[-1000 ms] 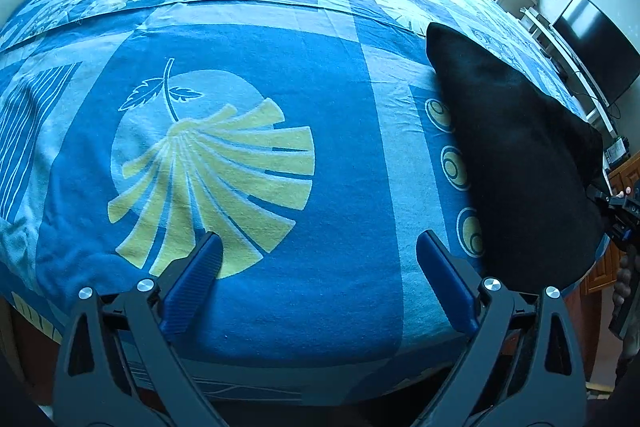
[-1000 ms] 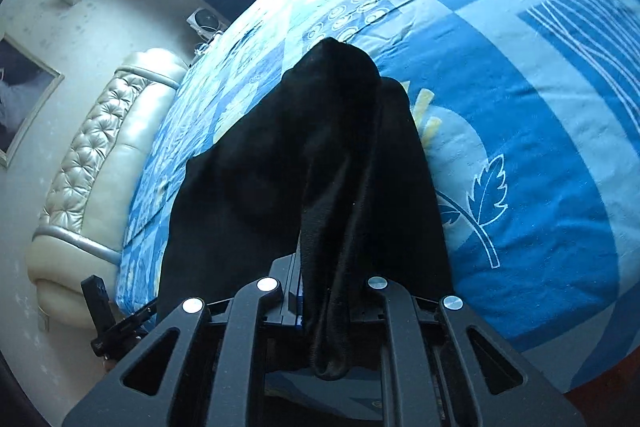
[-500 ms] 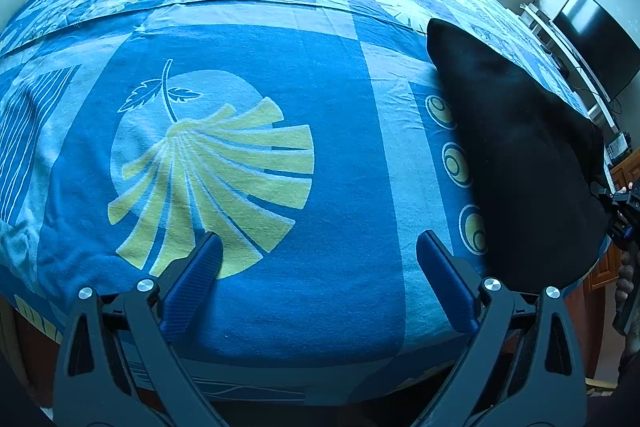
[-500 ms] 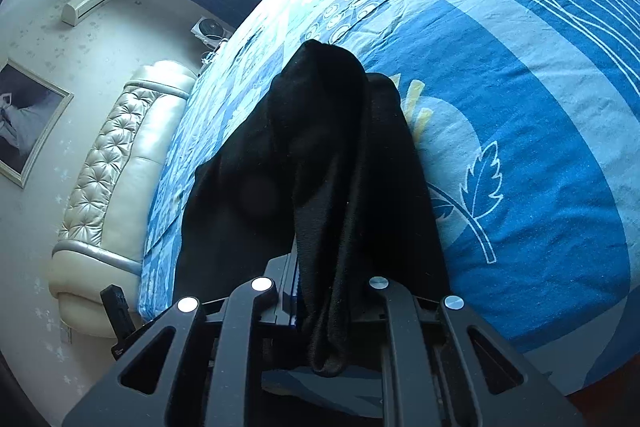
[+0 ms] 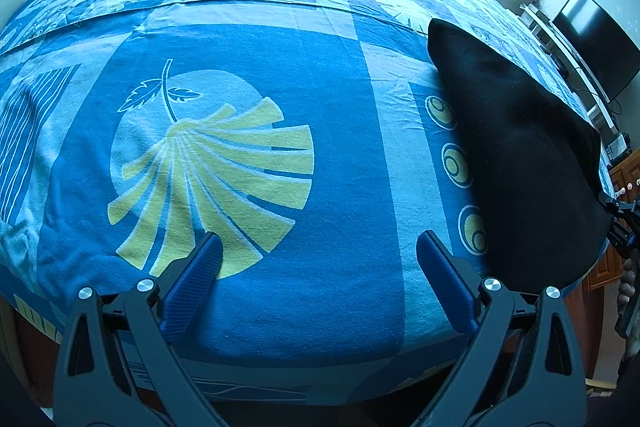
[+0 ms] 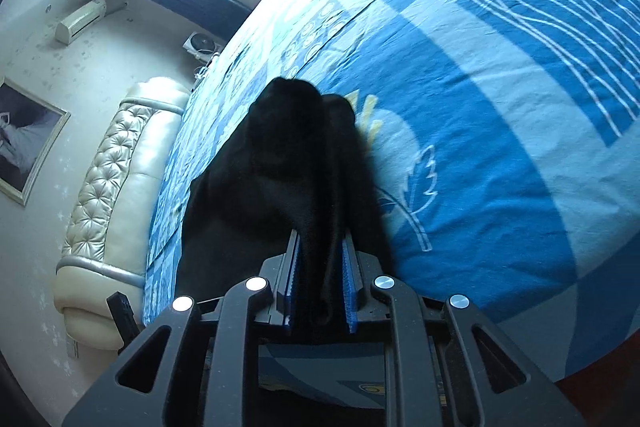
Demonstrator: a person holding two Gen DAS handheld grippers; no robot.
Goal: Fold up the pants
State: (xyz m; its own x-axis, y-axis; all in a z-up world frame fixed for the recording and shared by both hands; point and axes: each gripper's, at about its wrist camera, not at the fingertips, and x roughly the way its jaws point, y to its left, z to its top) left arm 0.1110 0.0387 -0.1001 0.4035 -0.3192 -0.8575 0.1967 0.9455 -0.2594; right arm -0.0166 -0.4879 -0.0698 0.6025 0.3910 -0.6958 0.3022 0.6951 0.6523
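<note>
**Right jaws loosening on the pants' near end**

While the right gripper (image 6: 318, 283) has just been easing its jaws apart, soft black fabric pants (image 6: 288, 167) still hang between them, long axis running away across the blue leaf-patterned bed (image 6: 500, 147). Further left, the left gripper (image 5: 318, 279) hovers wide open and empty, pants lying to its right.

In the right wrist view the black pants (image 6: 288, 163) hide the bed (image 6: 500, 155) beneath and run blurred between the right gripper (image 6: 319, 279) pads, while in the left wrist view that gripper (image 5: 624, 223) and a hand (image 5: 628, 283) are cut off at the right edge.
</note>
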